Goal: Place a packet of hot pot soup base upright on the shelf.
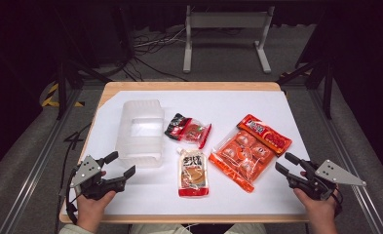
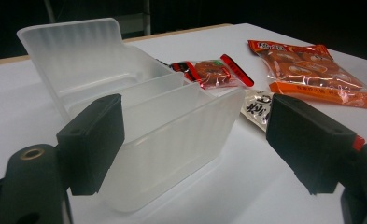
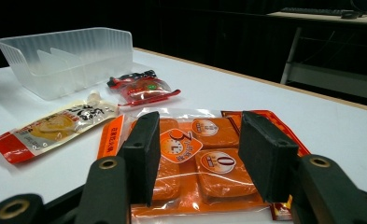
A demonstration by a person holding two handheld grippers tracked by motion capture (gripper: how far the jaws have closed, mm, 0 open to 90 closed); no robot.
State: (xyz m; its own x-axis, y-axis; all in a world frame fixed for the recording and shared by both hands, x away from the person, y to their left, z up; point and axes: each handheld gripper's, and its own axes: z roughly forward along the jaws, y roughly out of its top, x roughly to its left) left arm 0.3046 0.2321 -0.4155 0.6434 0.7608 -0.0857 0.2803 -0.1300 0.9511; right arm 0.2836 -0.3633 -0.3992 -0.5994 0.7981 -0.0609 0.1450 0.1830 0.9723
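Your left gripper [image 1: 115,165] sits low at the near left of the white-covered table [image 1: 277,105], jaws spread apart with nothing between them, pointing at the near end of the frosted translucent plastic bin [image 1: 140,132]. In the left gripper view that frosted translucent plastic bin [image 2: 139,116] stands right in front of the jaws, upright, its open top facing up, not touched.

Your right gripper [image 1: 285,165] rests at the near right, jaws parted and holding nothing, aimed at the large orange clear-fronted bag of wrapped round snacks [image 1: 250,151], which lies flat just ahead of the fingertips. In the right gripper view the same orange bag [image 3: 204,158] shows between the two black jaws, lying on the table, pads not pressing on it.

Between bin and orange bag you have the flat cream-and-red sauce pouch with a spout [image 1: 193,173], lying near the front, and beyond it the small red-and-black crinkled snack packet [image 1: 189,129], just beside the bin's right wall. All three packets lie outside the bin
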